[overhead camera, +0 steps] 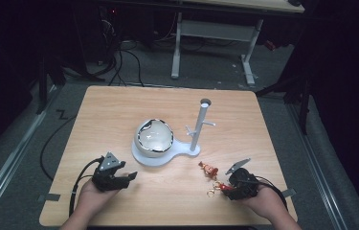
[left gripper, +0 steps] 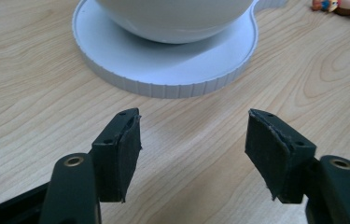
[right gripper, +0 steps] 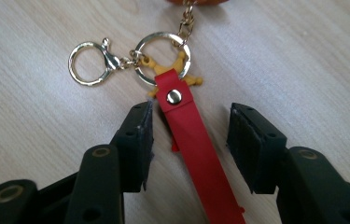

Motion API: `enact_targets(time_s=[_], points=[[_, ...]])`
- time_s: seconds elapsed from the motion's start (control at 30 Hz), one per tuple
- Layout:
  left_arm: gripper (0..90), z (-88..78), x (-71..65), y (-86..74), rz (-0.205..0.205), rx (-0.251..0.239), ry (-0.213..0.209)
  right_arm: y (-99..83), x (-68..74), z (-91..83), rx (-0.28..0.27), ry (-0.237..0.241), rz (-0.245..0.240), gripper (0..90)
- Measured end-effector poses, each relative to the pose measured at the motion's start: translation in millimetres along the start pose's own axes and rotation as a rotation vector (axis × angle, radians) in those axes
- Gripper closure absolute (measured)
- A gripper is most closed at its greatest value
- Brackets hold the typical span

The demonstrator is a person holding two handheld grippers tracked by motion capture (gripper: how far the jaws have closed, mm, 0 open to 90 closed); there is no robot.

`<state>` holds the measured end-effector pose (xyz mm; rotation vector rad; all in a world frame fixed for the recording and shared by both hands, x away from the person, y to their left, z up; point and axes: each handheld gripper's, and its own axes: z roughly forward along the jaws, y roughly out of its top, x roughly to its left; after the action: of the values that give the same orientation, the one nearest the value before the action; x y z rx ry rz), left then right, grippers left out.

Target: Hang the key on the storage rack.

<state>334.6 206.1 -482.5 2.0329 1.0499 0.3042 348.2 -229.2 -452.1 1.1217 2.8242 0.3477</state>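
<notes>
A keychain lies on the wooden table: a red strap [right gripper: 196, 149] with a silver rivet, a gold key ring [right gripper: 141, 49], a lobster clasp with a second ring [right gripper: 87, 63], and a small yellow piece [right gripper: 192, 80]. My right gripper [right gripper: 189, 128] straddles the strap, with a gap on each side of it and neither pad touching. In the high view that gripper [overhead camera: 222, 188] is at the table's front right, with the strap [overhead camera: 220, 185] at its tips. My left gripper [overhead camera: 131, 176] rests at the front left, open and empty [left gripper: 193, 140], facing the white base [left gripper: 163, 74].
A glossy white bowl [overhead camera: 154, 136] sits on a white base [overhead camera: 184, 152] with an upright peg stand [overhead camera: 200, 125] at the table's middle. A small orange-red figure [overhead camera: 208, 168] lies just beyond the right gripper. A desk frame and cables stand on the floor behind.
</notes>
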Motion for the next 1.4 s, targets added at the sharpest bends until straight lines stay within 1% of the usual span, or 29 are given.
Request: enact_targets(time_s=[0.03,0.07,0.1,0.17,0.2,0.3,0.33,0.43,0.5,0.53,0.57,0.63,0.7,0.77,0.9,1.0,1.03,1.07,1.13,1.17,1.23,1.27,1.33,1.4], points=[[36.2,-0.2,-1.0,1.1,0.005,0.0,-0.008,7.2,2.2,-0.4,0.059,0.004,-0.004,55.6],[36.1,-0.2,-1.0,1.1,0.005,0.0,-0.008,9.6,3.0,-0.3,0.076,0.006,-0.007,56.7],[36.1,-0.3,-1.2,1.4,0.007,0.0,-0.013,13.8,3.6,0.1,0.108,0.007,-0.016,57.3],[36.2,-0.3,-0.9,1.4,0.005,0.001,-0.016,19.9,4.5,1.0,0.154,0.005,-0.016,58.6],[36.1,-0.2,-0.8,1.4,0.003,0.001,-0.017,23.2,4.5,1.6,0.176,0.005,-0.024,59.1],[36.1,0.4,-0.8,1.2,0.001,0.004,-0.022,33.2,6.0,3.9,0.251,0.008,-0.014,58.2],[36.1,0.8,-0.9,1.1,0.003,0.007,-0.024,35.1,5.3,4.9,0.26,0.003,-0.032,57.8],[36.1,2.2,-1.6,0.7,0.008,0.013,-0.029,42.8,5.8,7.3,0.311,0.009,-0.053,58.8],[36.1,2.4,-1.5,0.7,0.01,0.017,-0.031,46.8,6.1,8.5,0.339,0.01,-0.051,60.9],[36.1,2.4,-1.5,0.7,0.01,0.017,-0.031,46.8,6.1,8.5,0.339,0.01,-0.051,60.9],[36.1,2.6,-1.9,0.7,0.012,0.018,-0.032,50.6,8.2,9.8,0.348,0.013,-0.075,64.8],[36.1,2.8,-2.2,0.7,0.013,0.019,-0.035,53.1,10.3,10.2,0.357,0.008,-0.09,66.3],[36.1,3.1,-2.7,0.7,0.01,0.019,-0.036,55.1,13.4,10.9,0.356,0.012,-0.11,71.3],[36.1,3.3,-3.2,0.7,0.009,0.021,-0.039,56.2,15.6,11.1,0.357,0.011,-0.13,72.6],[36.1,3.9,-3.8,0.5,0.013,0.024,-0.04,56.5,17.4,11.1,0.354,0.007,-0.115,74.1],[36.1,4.5,-4.2,0.2,0.013,0.026,-0.04,57.0,18.5,11.0,0.361,0.002,-0.115,74.3],[36.1,5.5,-4.8,0.0,0.015,0.032,-0.044,57.3,18.9,11.1,0.367,0.006,-0.115,74.3],[36.1,6.9,-5.7,-0.2,0.023,0.038,-0.047,58.3,21.4,10.3,0.395,0.01,-0.135,74.3],[36.1,7.9,-6.4,-0.1,0.028,0.043,-0.049,58.8,22.0,9.1,0.4,0.016,-0.137,74.3],[36.1,8.8,-6.9,0.1,0.03,0.044,-0.051,61.7,21.6,1.6,0.424,0.027,-0.121,74.3],[36.1,10.2,-8.2,0.7,0.039,0.049,-0.054,64.9,19.3,-6.7,0.432,0.025,-0.112,74.3],[36.1,10.5,-8.5,0.8,0.042,0.05,-0.055,68.1,17.1,-14.3,0.433,0.017,-0.096,74.3],[36.1,11.0,-9.1,0.7,0.048,0.052,-0.055,72.8,13.7,-25.5,0.431,0.011,-0.049,74.4],[36.1,11.4,-8.9,0.7,0.048,0.053,-0.055,76.7,9.6,-37.3,0.431,0.003,-0.019,74.4]])
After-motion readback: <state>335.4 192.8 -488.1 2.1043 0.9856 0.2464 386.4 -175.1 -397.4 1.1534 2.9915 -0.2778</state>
